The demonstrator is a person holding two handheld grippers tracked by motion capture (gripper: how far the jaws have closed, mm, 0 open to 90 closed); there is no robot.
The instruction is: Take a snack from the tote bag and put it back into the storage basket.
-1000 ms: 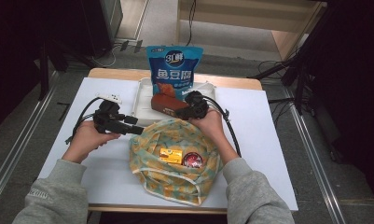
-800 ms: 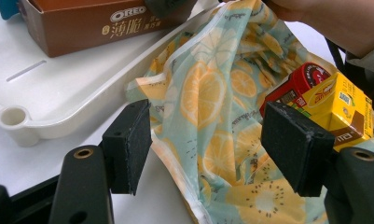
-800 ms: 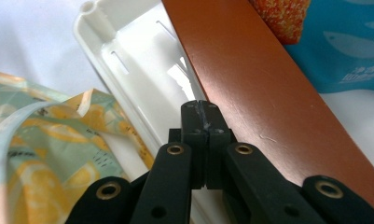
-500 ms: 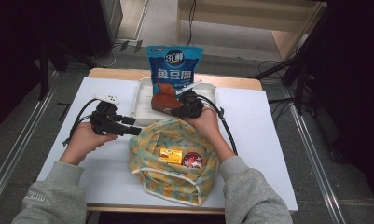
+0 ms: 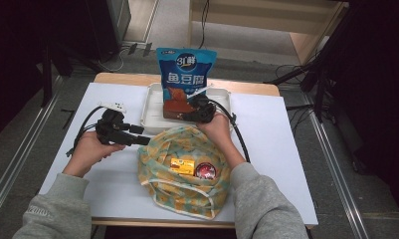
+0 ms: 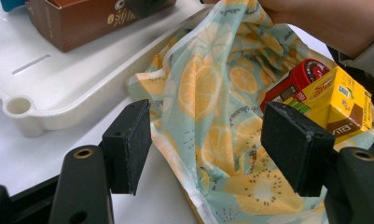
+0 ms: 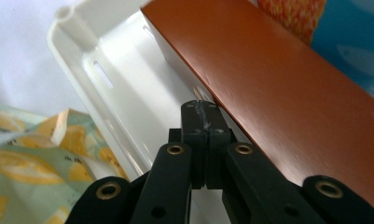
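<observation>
Brown box (image 7: 287,88) in tray (image 7: 124,93), touching closed right tongs' (image 7: 203,109) tip.

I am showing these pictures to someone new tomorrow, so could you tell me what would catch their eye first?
Probably the tall blue snack bag standing at the far edge of the table, right behind the white tray with a brown box in it. Next comes the fruit-print cloth bag lying open near the person, showing a yellow carton and a red can inside. The right gripper, jaws shut, sits beside the brown box.
</observation>
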